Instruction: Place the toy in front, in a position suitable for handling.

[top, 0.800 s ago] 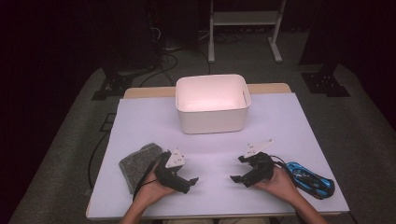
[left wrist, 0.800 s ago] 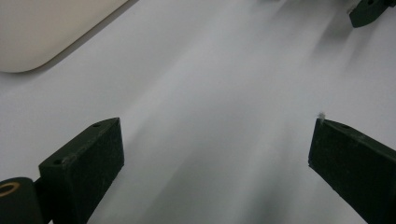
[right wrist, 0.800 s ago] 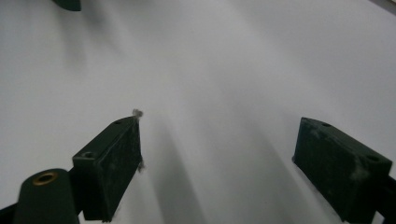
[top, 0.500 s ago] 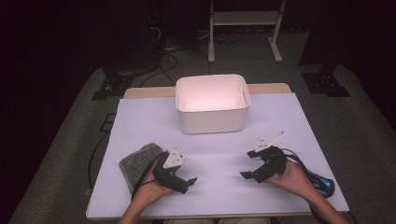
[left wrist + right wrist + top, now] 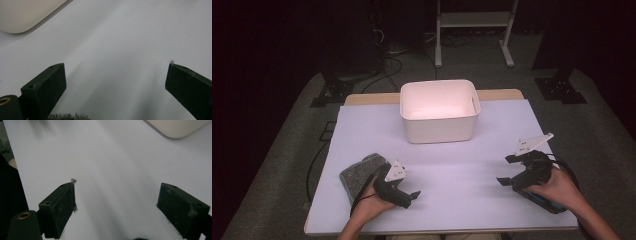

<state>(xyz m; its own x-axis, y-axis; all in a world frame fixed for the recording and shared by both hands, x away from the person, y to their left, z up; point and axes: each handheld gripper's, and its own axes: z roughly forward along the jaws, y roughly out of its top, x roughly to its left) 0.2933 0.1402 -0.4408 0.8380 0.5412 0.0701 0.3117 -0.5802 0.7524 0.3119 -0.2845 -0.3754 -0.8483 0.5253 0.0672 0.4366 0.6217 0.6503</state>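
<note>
White bench [image 5: 452, 165] sitting in dark room. Left gripper [image 5: 411, 196] resting near front left corner, jaws open, holding nothing, grey cloth [image 5: 359, 176] touching it. Right gripper [image 5: 508, 170] hanging near front right corner, jaws open, holding nothing. White tub [image 5: 438, 111] waiting near back edge. Likely starting step: next reaching for cloth.

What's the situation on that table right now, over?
Both hand-held grippers, left and right, open, empty. Grey cloth beside left one, untouched. White bin empty. Nothing in the way.
</note>
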